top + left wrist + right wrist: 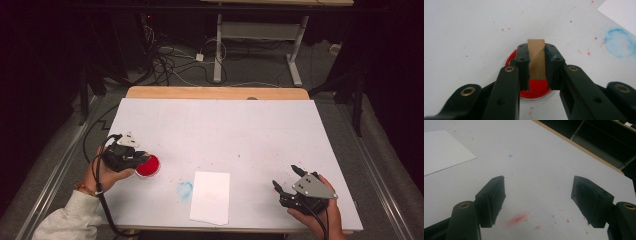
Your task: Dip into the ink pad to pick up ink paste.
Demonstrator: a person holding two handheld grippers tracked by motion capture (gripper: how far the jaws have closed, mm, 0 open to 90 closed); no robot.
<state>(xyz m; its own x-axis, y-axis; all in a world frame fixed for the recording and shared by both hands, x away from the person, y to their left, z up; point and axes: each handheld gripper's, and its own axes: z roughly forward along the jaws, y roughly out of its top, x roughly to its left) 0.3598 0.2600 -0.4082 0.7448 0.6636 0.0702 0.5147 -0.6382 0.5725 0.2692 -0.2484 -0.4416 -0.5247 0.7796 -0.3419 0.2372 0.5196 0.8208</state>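
My left gripper (142, 159) is at the table's left, shut on a small wooden block (536, 60) that stands upright between its jaws. The block is held over a round red ink pad (148, 166) (536, 88); whether it touches the ink I cannot tell. A white sheet of paper (210, 196) (441, 151) lies near the front edge in the middle. My right gripper (285, 181) (539, 200) rests at the front right, open, with nothing between its fingers.
A blue ink ring (184, 189) (620, 42) marks the white table (225, 130) left of the paper. Red ink specks and a smear (517, 219) dot the surface near both grippers. A wooden strip (215, 93) edges the far side.
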